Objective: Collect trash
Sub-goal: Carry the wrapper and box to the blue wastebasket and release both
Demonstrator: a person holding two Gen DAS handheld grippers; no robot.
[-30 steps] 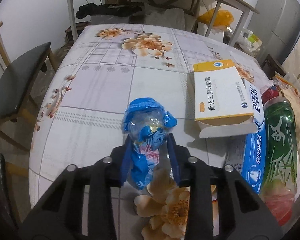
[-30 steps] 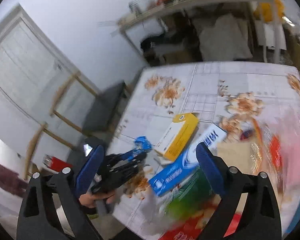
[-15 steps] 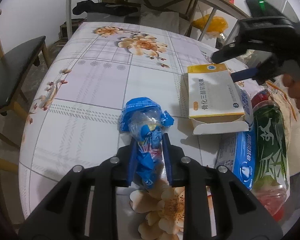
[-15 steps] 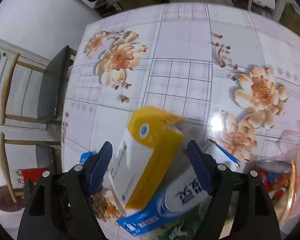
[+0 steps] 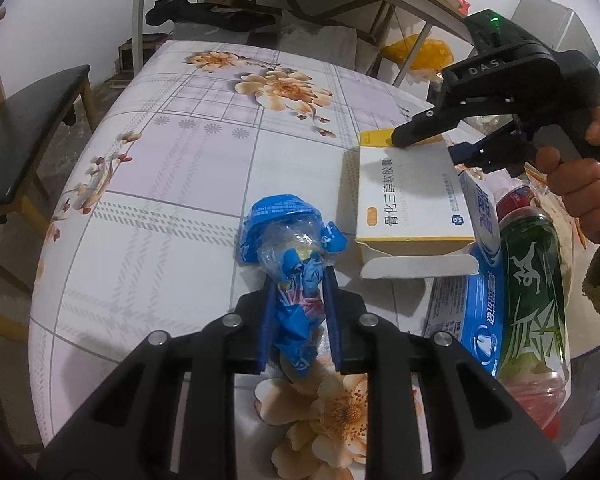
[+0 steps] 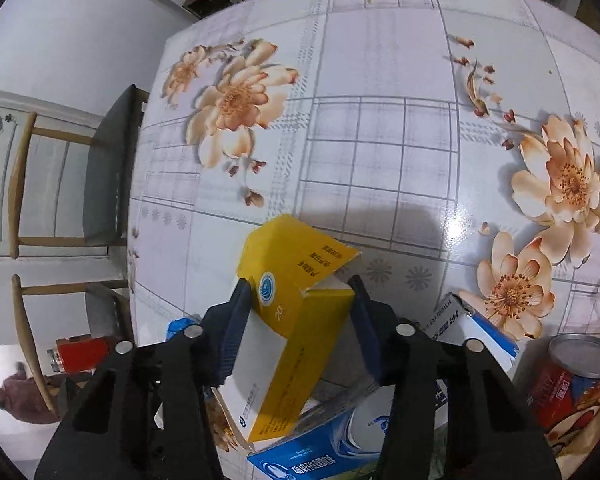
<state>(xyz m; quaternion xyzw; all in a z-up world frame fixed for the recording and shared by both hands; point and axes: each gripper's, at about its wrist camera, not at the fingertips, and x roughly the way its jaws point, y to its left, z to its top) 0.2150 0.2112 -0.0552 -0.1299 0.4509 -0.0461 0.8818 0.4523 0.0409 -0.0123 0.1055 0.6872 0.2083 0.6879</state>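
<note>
A crumpled blue and clear plastic wrapper (image 5: 288,232) lies on the flowered table (image 5: 172,168). My left gripper (image 5: 298,280) is closing, and its blue pads pinch the wrapper's lower end. To the right lies a yellow and white medicine box (image 5: 404,196) with one flap open. My right gripper (image 6: 299,285), held by a hand (image 5: 580,184), points down over the box's (image 6: 284,344) yellow end. Its jaws are closing, with a pad against each side of the box. In the left wrist view the right gripper (image 5: 424,145) sits at the box's far end.
A blue toothpaste box (image 5: 468,320) lies under the medicine box. Beside it are a green plastic bottle (image 5: 532,296) and a red can (image 6: 572,380). A dark chair (image 5: 24,128) stands at the table's left edge. Shelving and clutter stand behind the table.
The right gripper swung down from high over the table onto the yellow box and its jaws narrowed around it. The left jaws tightened on the blue wrapper.
</note>
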